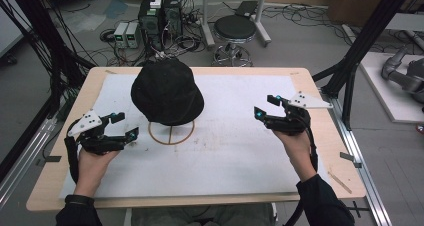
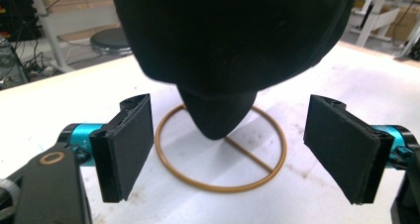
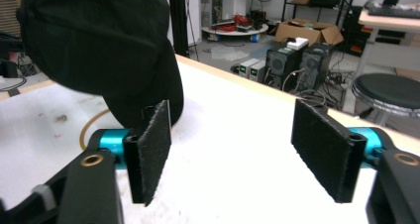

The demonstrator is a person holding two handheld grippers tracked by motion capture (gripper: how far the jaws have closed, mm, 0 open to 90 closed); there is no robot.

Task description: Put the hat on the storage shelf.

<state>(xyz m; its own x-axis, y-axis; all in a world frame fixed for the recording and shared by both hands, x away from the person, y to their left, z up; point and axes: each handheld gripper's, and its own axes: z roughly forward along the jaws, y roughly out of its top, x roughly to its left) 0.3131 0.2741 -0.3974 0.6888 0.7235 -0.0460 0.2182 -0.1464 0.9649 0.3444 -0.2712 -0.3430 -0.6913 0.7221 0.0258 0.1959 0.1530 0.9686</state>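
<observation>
At mid-tabletop, a black cap [image 1: 167, 91] of soft matte fabric, dome-shaped, perches on a thin brown wire ring stand [image 1: 171, 134]. Left gripper view: the brim dips to a point over the ring's crossbar. White sheet [image 1: 235, 146] beneath, lightly scuffed. Left tongs [image 1: 121, 125] and right tongs [image 1: 265, 106] both gape, nothing between them, well apart from the cap.

Matt black cloth cap [image 1: 167, 91], thin wooden-looking ring base [image 1: 171, 133], smudged white table cover [image 1: 240, 136]
</observation>
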